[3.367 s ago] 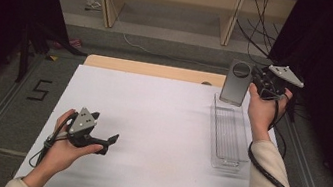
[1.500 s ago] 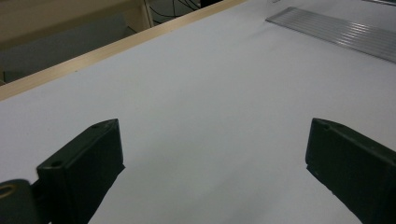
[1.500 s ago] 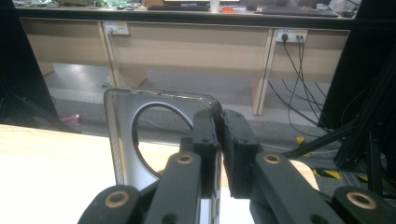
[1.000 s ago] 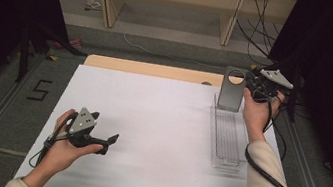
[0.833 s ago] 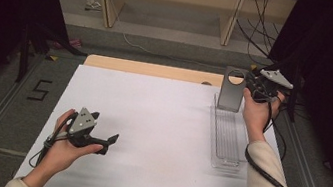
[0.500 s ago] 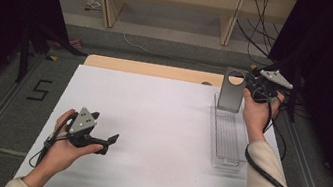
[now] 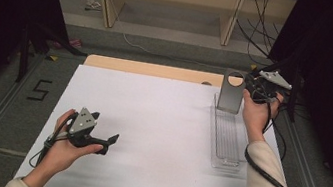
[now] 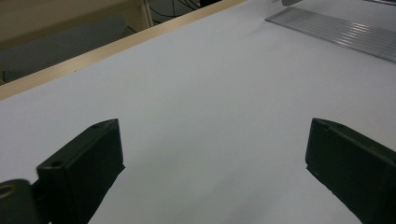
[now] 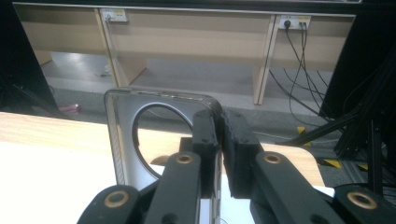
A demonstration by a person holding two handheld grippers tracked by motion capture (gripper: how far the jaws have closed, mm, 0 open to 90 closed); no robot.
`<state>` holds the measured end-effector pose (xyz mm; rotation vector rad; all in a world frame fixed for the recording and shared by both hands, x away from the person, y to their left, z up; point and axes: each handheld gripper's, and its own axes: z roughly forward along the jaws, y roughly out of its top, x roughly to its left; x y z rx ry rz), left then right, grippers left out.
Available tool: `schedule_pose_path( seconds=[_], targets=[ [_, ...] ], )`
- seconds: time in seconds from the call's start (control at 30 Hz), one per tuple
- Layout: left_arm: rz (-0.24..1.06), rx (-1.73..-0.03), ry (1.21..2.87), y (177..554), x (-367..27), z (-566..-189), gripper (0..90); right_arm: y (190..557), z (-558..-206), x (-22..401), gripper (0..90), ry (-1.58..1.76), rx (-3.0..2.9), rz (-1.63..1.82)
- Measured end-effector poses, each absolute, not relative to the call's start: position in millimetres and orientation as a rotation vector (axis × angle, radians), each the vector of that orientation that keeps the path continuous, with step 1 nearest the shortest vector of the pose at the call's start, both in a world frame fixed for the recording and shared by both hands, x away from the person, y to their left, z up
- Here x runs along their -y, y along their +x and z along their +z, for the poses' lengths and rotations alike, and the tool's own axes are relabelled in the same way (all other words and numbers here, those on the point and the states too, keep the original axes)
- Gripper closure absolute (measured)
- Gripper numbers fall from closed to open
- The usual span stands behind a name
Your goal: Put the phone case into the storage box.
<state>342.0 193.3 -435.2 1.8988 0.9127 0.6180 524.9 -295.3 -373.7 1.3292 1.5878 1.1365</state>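
Right gripper view shows right tool (image 9: 218, 154) clamped on the metal plate's (image 9: 122, 140) edge, upright at clear tray's (image 7: 227, 143) far end; left tool (image 7: 96, 139) released, low over desk (image 7: 160, 123).

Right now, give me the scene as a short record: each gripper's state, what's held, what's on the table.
right gripper: jaws shut on the edge of the grey plate, at the table's far right
grey plate: flat, with a round hole near its top, standing upright at the far end of the clear tray
clear tray: long, ribbed, lying along the right side of the white table
left gripper: jaws open, nothing between them, low over the near left of the table
white table: bare in the middle
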Motion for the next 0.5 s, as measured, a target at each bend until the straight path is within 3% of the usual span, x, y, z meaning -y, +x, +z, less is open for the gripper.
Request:
schedule_pose_path(
  seconds=[0.5],
  targets=[
    [0.618, -0.913, 1.899, 342.0, -193.4, -435.3, 3.6, 528.7, -383.3, 293.4, 83.7, 1.342, -1.617, 1.131]
  ],
)
